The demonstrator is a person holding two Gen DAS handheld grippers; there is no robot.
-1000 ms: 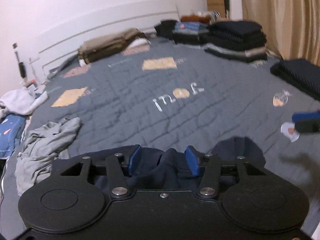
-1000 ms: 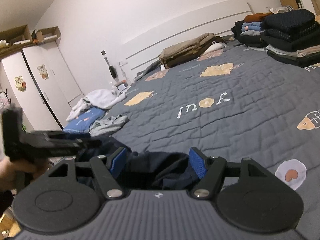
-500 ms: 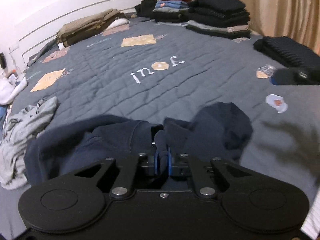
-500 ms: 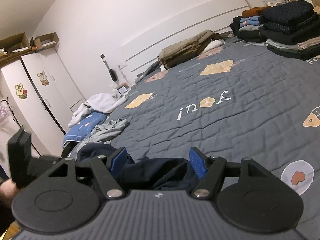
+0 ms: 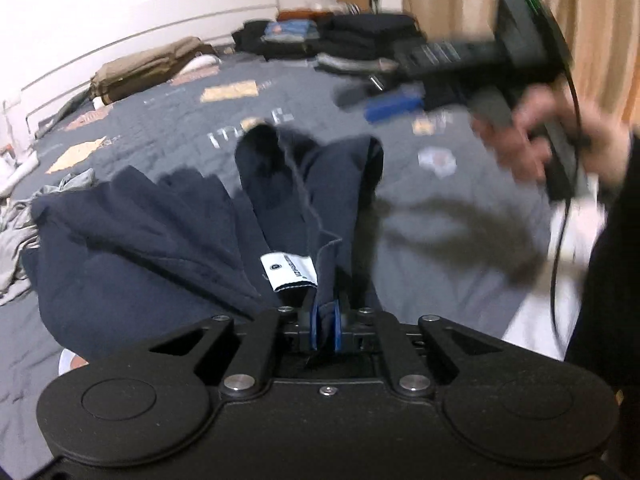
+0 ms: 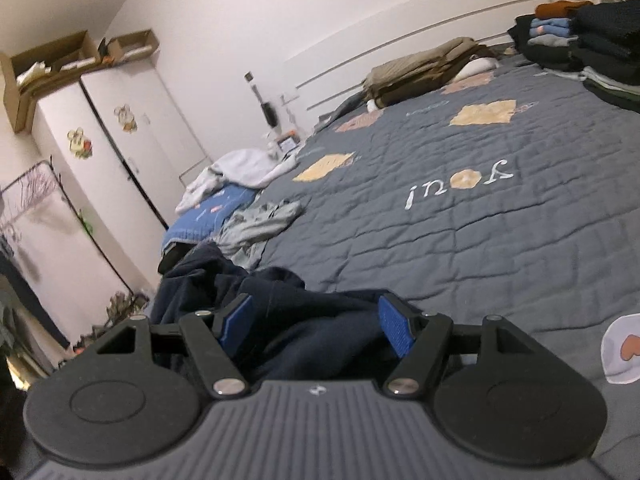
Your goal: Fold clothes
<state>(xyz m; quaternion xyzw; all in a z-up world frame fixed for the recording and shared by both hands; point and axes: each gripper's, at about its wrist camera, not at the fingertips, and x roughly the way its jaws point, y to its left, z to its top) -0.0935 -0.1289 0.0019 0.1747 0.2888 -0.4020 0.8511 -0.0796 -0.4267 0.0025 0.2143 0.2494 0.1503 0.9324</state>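
Observation:
A dark navy garment (image 5: 168, 232) with a white neck label (image 5: 290, 272) hangs bunched over the grey quilted bed. My left gripper (image 5: 325, 326) is shut on a fold of it just below the label, and the cloth is lifted off the bed. In the right wrist view the same navy garment (image 6: 312, 328) lies crumpled between the blue pads of my right gripper (image 6: 316, 330), which is open above it. In the left wrist view the right gripper (image 5: 384, 106) shows blurred at the upper right, held by a person's hand (image 5: 536, 136).
The grey quilt (image 6: 460, 216) stretches ahead. A crumpled grey garment (image 6: 260, 224) lies near the left bed edge. Stacks of folded clothes (image 6: 580, 44) sit at the far right, and a tan folded pile (image 6: 420, 72) by the headboard. A white wardrobe (image 6: 112, 152) stands to the left.
My left gripper closed on the navy garment and has raised it, so the label now shows. The right gripper rose and swung across in the left view, still open.

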